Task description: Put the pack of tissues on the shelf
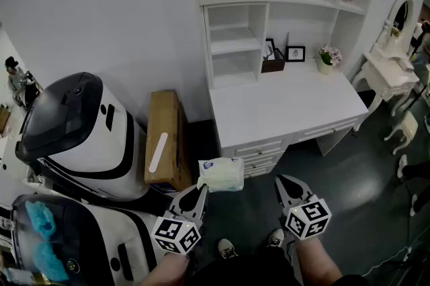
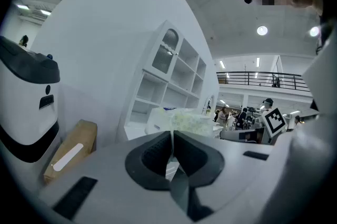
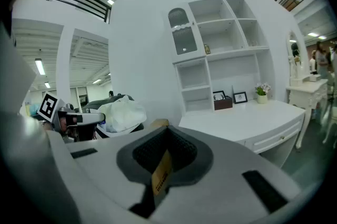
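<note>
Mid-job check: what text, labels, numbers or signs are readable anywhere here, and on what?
Nothing is legible.
On the yellow tag at the right gripper: dark print, too blurred.
On the pack of tissues: a blue patch, too small.
On the marker cubes: square patterns only, no letters.

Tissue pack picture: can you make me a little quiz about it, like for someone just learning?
1. Which holds the pack of tissues: A left tongs, B right tongs?
2. True or false: the right tongs are empty.
3. Fill in: the flower pot stands on the white ____.
Key: 1 A; 2 true; 3 desk.
</note>
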`<state>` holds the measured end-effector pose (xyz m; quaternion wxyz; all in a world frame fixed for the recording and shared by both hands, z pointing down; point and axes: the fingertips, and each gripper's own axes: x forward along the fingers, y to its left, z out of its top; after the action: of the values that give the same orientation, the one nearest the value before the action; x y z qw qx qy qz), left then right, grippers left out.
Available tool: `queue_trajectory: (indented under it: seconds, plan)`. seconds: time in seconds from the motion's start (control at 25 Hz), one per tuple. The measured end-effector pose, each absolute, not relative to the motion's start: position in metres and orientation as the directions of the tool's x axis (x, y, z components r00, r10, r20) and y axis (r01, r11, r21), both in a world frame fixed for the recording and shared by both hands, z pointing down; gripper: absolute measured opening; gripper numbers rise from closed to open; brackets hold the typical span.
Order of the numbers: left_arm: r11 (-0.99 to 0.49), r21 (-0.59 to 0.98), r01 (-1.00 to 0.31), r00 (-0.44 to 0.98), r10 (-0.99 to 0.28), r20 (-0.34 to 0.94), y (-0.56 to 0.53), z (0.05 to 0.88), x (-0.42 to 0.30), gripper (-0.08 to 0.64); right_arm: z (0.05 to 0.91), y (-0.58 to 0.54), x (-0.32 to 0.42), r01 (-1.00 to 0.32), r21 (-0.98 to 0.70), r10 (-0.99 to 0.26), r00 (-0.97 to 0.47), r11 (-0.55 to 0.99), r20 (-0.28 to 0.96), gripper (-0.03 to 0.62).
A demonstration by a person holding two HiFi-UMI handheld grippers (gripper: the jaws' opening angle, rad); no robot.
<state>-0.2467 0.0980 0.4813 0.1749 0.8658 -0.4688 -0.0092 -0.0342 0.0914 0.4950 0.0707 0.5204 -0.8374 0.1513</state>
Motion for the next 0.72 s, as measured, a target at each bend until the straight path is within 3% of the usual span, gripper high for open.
queue_trajectory:
  seconds: [0.72]
  plan:
    - [-0.511, 0.313, -0.8, 0.573, -0.806, 0.15, 0.1007, 0.4826, -0.2416, 0.017, 0.4946, 0.0932, -0.0316, -0.893, -0.181, -0.853, -0.448, 0.413, 0.267, 0.005]
